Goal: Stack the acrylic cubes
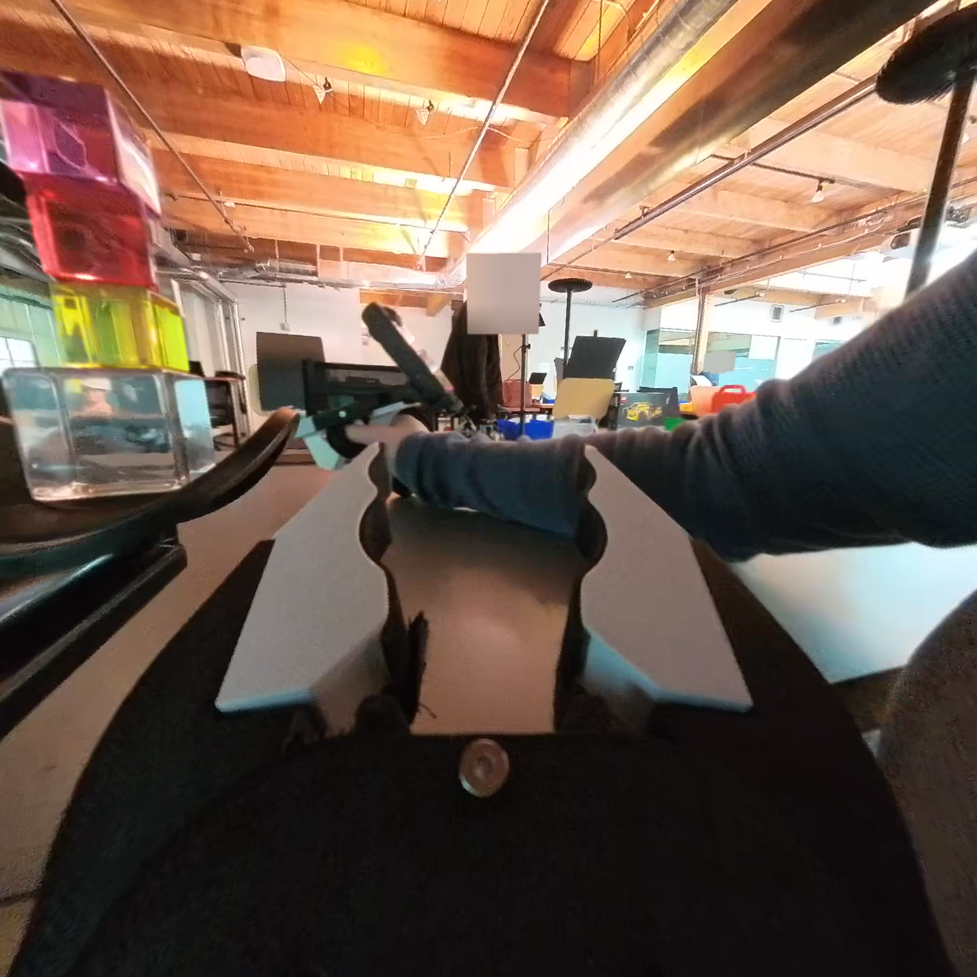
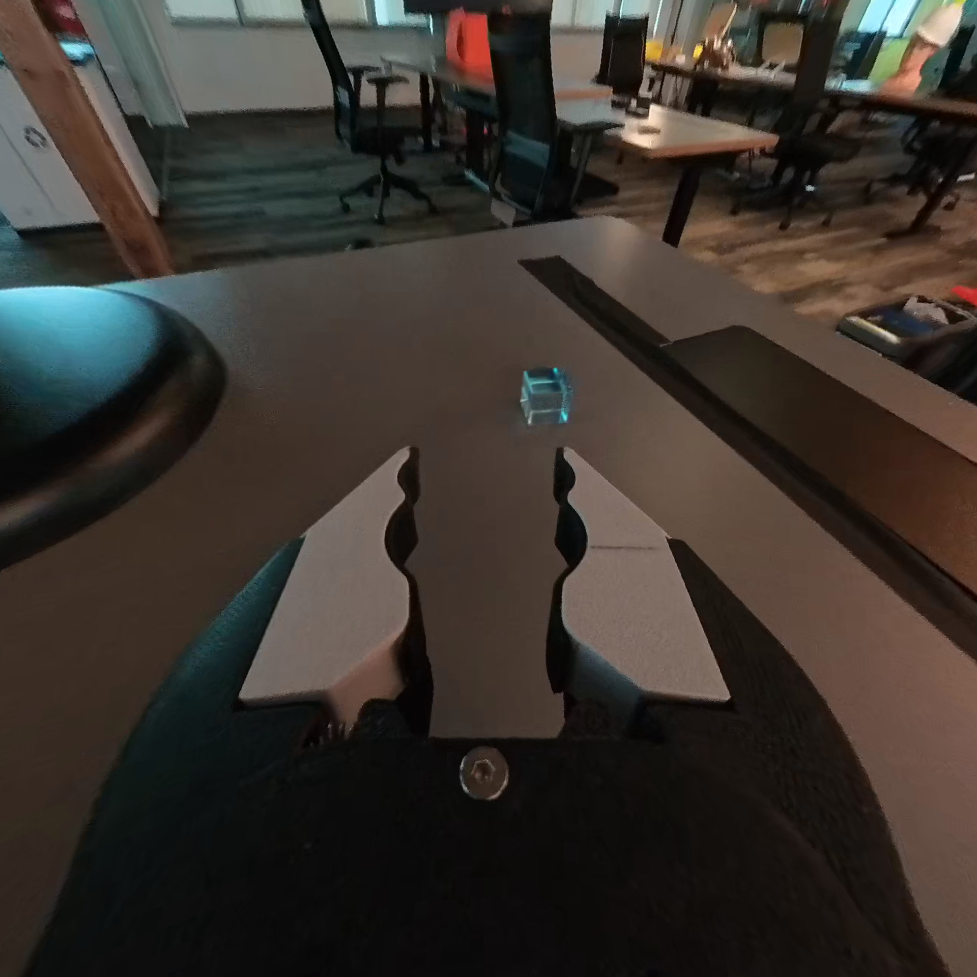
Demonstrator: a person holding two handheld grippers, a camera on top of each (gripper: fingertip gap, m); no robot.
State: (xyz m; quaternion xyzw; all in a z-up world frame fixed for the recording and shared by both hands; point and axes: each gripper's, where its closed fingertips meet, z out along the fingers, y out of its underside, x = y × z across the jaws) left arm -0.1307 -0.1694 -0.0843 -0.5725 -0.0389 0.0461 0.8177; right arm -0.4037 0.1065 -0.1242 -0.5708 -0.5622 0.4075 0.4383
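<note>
Right gripper hangs over the dark tabletop, jaws part open on nothing, small blue clear cube just ahead and slightly right. Left gripper gapes wide, also bare, near a stack of clear coloured cubes on a black plate

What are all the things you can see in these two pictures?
Stacked cubes: four, see-through; purple on top, then red, yellow, clear; far left of the left wrist view.
Blue cube: one, see-through blue, alone on the table, just past the right fingers.
Table: one, dark brown, under both grippers.
Dome-shaped thing: one, black, shiny, table's left edge.
Office chairs: several, black, background.
Sleeve: one, dark grey, reaching across beyond the left fingers.
Left gripper: fingers apart, nothing between them.
Right gripper: fingers apart, nothing between them.
</note>
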